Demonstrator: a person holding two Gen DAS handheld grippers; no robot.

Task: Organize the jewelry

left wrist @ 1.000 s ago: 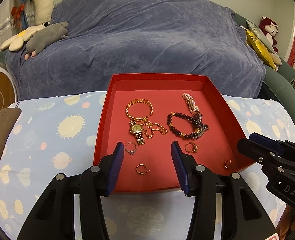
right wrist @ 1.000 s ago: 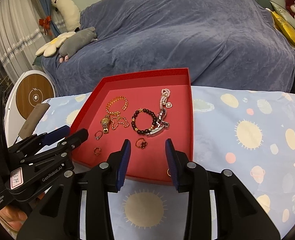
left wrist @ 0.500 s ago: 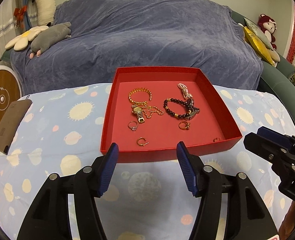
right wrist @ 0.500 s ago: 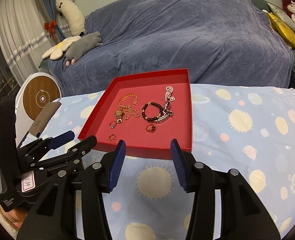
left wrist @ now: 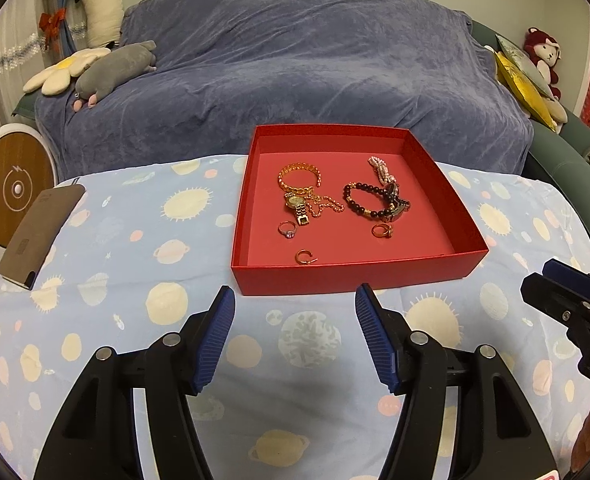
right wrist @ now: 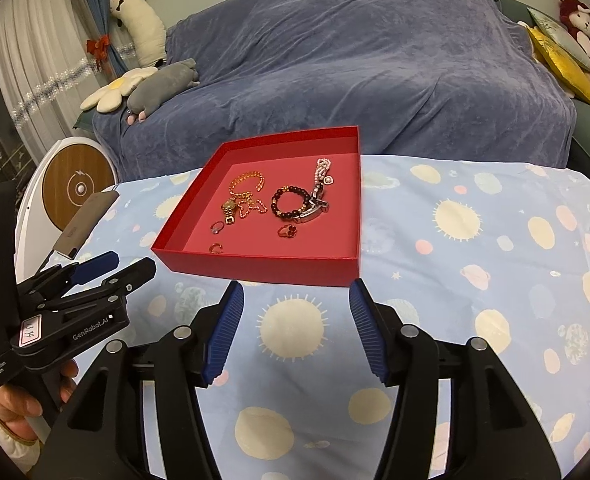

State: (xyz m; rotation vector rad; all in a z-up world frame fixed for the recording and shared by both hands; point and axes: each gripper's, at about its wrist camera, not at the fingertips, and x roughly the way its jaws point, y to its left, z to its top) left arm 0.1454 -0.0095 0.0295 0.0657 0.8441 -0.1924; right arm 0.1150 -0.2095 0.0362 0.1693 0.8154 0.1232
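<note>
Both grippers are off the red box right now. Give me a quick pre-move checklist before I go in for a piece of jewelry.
1. Left gripper open and empty: ok.
2. Right gripper open and empty: ok.
3. Both grippers short of the red box, nothing between them and it: ok.
4. Loose single pieces to pick: hoop earring, stone ring and gold ring each lie apart: ok.
5. Gold watch free of the gold chain: not ok, they overlap.
6. Dark bead bracelet free of the pearl strand: cannot tell, they meet at a dark clump.
</note>
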